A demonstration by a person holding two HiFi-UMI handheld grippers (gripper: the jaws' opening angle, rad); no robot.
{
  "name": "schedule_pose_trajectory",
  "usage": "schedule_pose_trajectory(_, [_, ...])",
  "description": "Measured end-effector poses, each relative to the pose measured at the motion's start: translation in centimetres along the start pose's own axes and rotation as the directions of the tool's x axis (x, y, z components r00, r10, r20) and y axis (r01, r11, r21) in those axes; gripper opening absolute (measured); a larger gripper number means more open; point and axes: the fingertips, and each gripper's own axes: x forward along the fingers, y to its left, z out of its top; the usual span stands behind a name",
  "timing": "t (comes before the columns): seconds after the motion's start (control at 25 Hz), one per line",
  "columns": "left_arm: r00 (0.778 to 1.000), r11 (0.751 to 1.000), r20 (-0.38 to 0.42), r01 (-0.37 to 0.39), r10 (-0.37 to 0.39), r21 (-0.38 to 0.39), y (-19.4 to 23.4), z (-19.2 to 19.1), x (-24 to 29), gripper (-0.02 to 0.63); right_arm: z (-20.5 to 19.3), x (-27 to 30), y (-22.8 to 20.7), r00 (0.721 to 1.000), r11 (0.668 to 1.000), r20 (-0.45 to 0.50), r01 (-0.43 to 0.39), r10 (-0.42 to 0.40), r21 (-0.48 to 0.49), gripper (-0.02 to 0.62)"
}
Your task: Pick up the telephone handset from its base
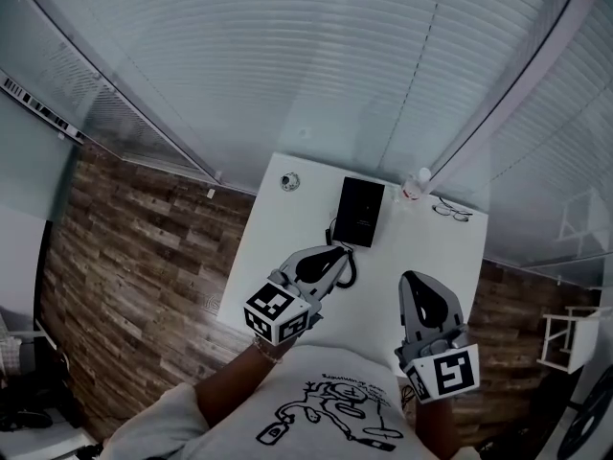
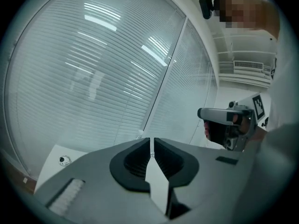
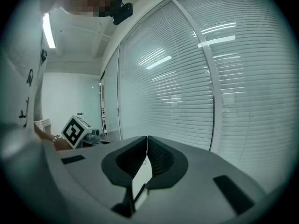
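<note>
A black telephone (image 1: 360,211) lies toward the far edge of the white desk (image 1: 287,247), close to the window blinds (image 1: 316,56). From the head view the handset cannot be told apart from its base. A dark coiled cord (image 1: 347,268) trails from the telephone's near end.

The left gripper (image 1: 337,253) (image 2: 152,141) hangs over the desk with its tip just short of the telephone, above the cord; its fingers (image 2: 135,160) are pressed together with nothing between them. The right gripper (image 1: 412,278) (image 3: 146,139) is held over the near right part of the desk, well apart from the telephone, and its fingers (image 3: 161,160) are likewise closed and empty.

A small round object (image 1: 289,181) sits at the far left corner, with a small bottle (image 1: 415,187) and a pair of glasses (image 1: 450,211) at the far right
</note>
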Motion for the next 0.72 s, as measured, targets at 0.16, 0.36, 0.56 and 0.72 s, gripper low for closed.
schedule_pose_trajectory(0.16, [0.999,1.0,-0.043,-0.013,0.013,-0.012,1.9,-2.0,1.3,0.023,-0.7,1.0,-0.5,1.0,1.0,-0.009,-0.004,0.004,0.006,0.006])
schedule_pose_trajectory(0.36, [0.996,0.999,-0.088,-0.032,0.029,-0.035,4.1,-4.6,3.1,0.025,-1.9,1.9,-1.2,0.999,1.0,-0.032,-0.004,0.004,0.023,0.006])
schedule_pose_trajectory(0.56, [0.991,0.995,-0.127,-0.055,0.043,-0.086,6.8,-7.0,5.3,0.025,-3.0,2.9,-1.9,0.997,0.999,-0.07,-0.013,0.016,0.037,0.006])
schedule_pose_trajectory(0.72, [0.986,0.992,-0.157,-0.076,0.059,-0.104,9.3,-8.6,7.0,0.025,-4.1,3.8,-2.3,0.997,0.998,-0.082,-0.005,0.011,0.068,0.006])
